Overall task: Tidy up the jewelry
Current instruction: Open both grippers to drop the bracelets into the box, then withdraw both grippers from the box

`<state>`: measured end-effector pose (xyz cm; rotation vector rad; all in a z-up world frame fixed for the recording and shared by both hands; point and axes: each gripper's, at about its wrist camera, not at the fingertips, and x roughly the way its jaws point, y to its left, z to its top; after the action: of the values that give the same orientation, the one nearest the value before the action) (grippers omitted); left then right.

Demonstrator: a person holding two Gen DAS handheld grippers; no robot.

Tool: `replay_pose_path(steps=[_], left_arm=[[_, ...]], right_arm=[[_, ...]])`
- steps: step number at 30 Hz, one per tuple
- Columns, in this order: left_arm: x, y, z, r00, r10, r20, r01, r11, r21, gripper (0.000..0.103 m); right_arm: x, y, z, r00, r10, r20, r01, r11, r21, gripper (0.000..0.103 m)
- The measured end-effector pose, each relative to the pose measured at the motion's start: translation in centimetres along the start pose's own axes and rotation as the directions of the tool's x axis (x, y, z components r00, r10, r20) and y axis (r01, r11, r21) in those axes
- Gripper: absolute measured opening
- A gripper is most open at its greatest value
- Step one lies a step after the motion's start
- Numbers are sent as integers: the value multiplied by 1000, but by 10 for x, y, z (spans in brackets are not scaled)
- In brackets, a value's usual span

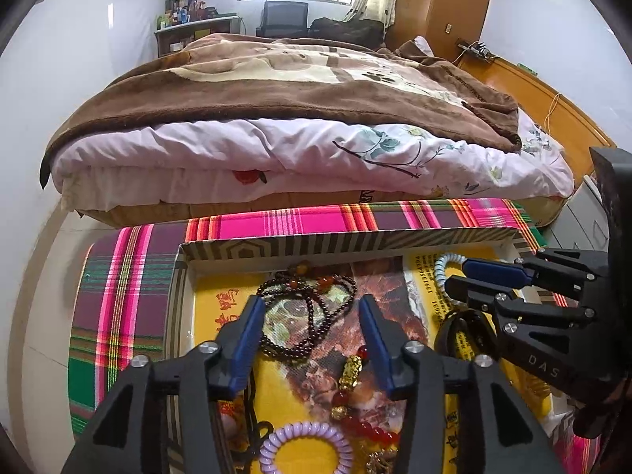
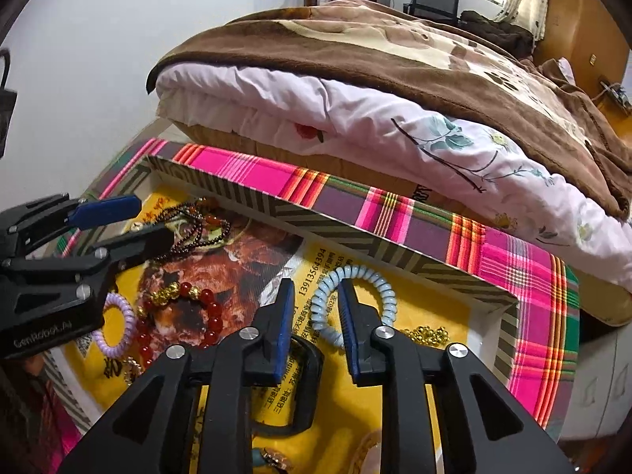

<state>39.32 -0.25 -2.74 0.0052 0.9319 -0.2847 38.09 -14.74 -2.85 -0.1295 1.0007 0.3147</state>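
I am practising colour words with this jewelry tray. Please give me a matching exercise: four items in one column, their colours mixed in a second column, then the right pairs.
Items:
1. coil hair tie in the far right corner of the tray
2. coil hair tie nearest the left gripper's camera
3. long thin bead necklace
4. round-bead bracelet with gold charms

Colours:
A. red
B. pale blue
C. dark brown
D. lilac

Pairs: 1-B, 2-D, 3-C, 4-A
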Motion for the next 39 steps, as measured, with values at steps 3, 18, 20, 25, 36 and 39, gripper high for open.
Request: replay_pose_path(steps=[3, 18, 20, 25, 36, 39], left_arm=[[-6, -1, -1, 1000, 4, 6, -4, 1000, -5, 55], [-85, -26, -41, 993, 62, 105, -62, 998, -9, 69], [-96, -31, -50, 991, 79, 111, -79, 997, -9, 69], [-122, -43, -80, 986, 105, 130, -104, 995, -14, 75], [-159, -57, -141, 978, 157, 141, -150, 987, -59, 77], [-165, -60, -153, 976, 169, 139, -159, 984, -81, 77]], right_arm=[[-8, -2, 0, 1000, 4, 14, -5, 1000, 27, 25], [-88, 13, -37, 987, -7, 163, -8, 996, 89, 26], [-99, 16, -48, 983, -23, 182, 4, 994, 106, 26], [-121, 22, -81, 975, -46, 217, 17, 991, 132, 27], [-155, 38, -148, 962, -103, 255, 61, 984, 167, 47], [-162, 42, -161, 961, -103, 258, 55, 981, 185, 47]])
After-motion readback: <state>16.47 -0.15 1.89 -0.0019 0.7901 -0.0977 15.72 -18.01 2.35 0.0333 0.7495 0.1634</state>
